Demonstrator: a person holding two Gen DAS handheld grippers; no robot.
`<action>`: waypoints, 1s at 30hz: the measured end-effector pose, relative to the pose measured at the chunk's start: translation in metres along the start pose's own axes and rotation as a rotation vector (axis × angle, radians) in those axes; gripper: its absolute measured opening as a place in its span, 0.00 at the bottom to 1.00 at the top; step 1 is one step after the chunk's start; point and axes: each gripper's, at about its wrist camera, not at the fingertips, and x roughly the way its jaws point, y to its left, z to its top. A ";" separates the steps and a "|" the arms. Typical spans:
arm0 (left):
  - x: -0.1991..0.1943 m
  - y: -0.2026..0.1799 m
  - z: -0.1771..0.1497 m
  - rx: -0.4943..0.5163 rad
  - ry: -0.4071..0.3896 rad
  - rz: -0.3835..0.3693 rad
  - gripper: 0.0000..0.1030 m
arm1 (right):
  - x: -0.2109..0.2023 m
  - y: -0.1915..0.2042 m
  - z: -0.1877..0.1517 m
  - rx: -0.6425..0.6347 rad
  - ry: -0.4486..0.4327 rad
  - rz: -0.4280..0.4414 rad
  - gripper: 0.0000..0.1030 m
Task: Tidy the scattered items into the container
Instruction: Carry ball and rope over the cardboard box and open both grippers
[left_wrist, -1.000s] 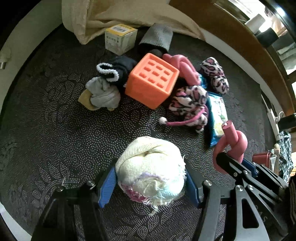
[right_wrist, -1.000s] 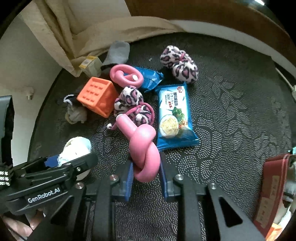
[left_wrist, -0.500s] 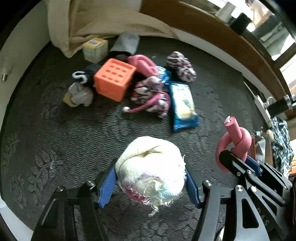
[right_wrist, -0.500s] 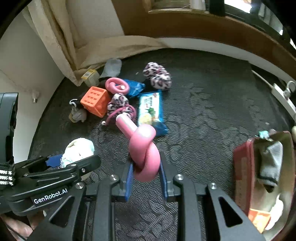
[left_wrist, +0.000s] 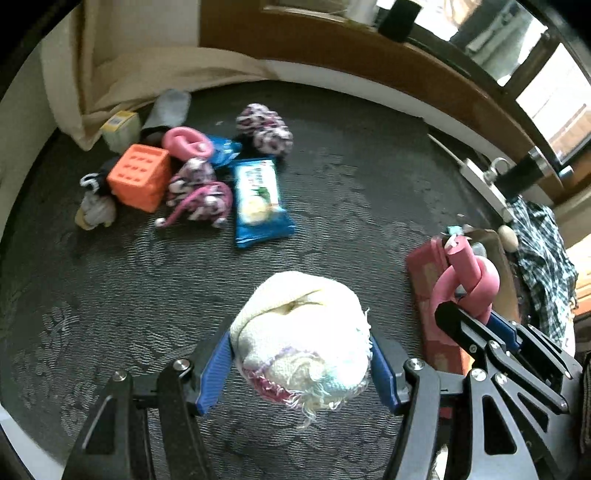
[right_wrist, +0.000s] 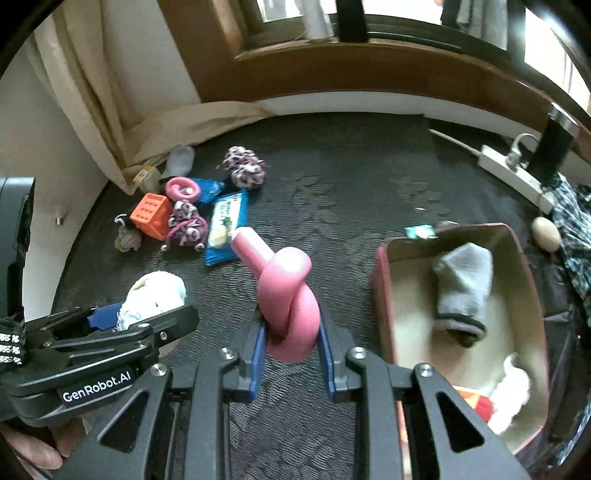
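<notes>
Waiting near the right edge of the dark patterned carpet (right_wrist: 351, 177), the red-walled container (right_wrist: 384, 280) already holds a grey sock (right_wrist: 461, 284) and a few other bits. Just beside its left wall, the right gripper (right_wrist: 290, 334) hangs with its jaws pinching a pink knotted toy (right_wrist: 286, 295). Further left, the left gripper (left_wrist: 301, 360) has its jaws pressed on a cream balled sock (left_wrist: 301, 332). Toward the carpet's far left corner lie an orange cube (left_wrist: 140, 177), a blue snack packet (left_wrist: 258, 203) and leopard-print socks (left_wrist: 264, 129).
</notes>
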 end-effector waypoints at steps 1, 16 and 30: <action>-0.001 -0.006 -0.001 0.008 -0.001 -0.003 0.65 | -0.003 -0.005 -0.002 0.005 -0.004 -0.004 0.26; 0.010 -0.107 -0.013 0.139 0.003 -0.061 0.65 | -0.047 -0.106 -0.040 0.138 -0.045 -0.099 0.26; 0.025 -0.177 -0.014 0.230 0.029 -0.126 0.67 | -0.066 -0.164 -0.058 0.229 -0.048 -0.143 0.27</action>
